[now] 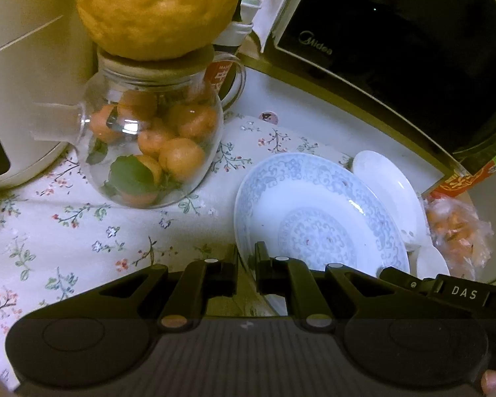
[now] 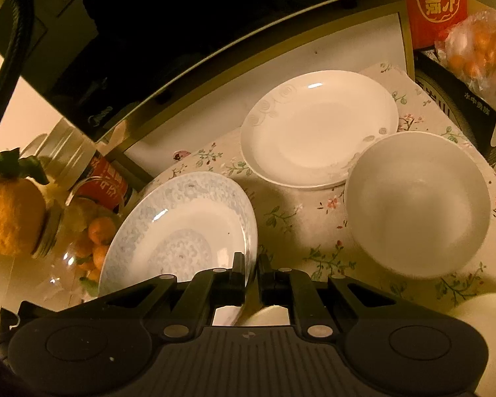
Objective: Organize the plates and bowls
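Observation:
A blue-patterned plate (image 1: pixel 314 218) is gripped from both sides and sits tilted over the floral cloth. My left gripper (image 1: pixel 246 264) is shut on its near left rim. My right gripper (image 2: pixel 251 271) is shut on the right rim of the same plate (image 2: pixel 182 231). In the left wrist view a black body marked DAS (image 1: pixel 459 292) shows at the plate's right edge. Beyond it, a white plate (image 2: pixel 317 129) lies flat on the cloth, and a white bowl (image 2: pixel 416 205) stands to its right. The white plate (image 1: pixel 387 192) also shows behind the blue one.
A glass teapot of small oranges (image 1: pixel 152 145) with a large yellow citrus (image 1: pixel 158 10) on top stands at the left. A black microwave (image 1: pixel 396 49) blocks the back. A bag of oranges (image 2: pixel 479 46) and a red box (image 2: pixel 436 3) sit at the right. A white appliance (image 1: pixel 23 82) stands far left.

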The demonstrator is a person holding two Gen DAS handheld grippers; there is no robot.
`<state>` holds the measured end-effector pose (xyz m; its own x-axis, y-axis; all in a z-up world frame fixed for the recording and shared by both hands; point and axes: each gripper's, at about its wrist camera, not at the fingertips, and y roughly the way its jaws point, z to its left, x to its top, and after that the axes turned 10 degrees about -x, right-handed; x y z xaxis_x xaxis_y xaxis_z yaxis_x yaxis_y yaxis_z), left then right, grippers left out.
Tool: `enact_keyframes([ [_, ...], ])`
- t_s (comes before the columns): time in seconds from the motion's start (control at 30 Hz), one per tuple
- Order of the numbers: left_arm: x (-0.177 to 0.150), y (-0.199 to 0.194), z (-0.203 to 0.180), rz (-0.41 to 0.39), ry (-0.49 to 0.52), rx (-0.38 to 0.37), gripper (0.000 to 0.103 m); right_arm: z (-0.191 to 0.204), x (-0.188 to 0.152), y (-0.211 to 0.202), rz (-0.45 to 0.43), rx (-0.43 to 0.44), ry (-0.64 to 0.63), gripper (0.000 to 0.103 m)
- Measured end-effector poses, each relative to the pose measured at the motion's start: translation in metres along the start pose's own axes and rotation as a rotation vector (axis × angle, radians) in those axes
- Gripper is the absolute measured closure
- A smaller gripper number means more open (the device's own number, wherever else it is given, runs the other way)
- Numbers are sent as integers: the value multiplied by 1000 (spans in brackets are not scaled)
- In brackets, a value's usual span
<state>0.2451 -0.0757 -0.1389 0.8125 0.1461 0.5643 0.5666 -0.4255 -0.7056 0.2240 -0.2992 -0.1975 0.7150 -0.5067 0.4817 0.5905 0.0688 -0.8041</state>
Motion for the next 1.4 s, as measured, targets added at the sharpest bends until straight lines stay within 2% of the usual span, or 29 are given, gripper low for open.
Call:
enact_keyframes([
  [0.4,-18,-58,-14,-47,27,-12,95,9,-16,-56,-30,13,-63,95],
  [0.57,-32,-83,-17,-59,25,-18,95,8,-28,-81,-38,31,-54,95],
  [0.73,-48,-106,-20,-75,41,9,95,16,-51,-104,-47,20,-102,94],
  [1.4,-110,-156,-9,-37,80,88,95,20,-137,-144,40,-6,-183,93],
])
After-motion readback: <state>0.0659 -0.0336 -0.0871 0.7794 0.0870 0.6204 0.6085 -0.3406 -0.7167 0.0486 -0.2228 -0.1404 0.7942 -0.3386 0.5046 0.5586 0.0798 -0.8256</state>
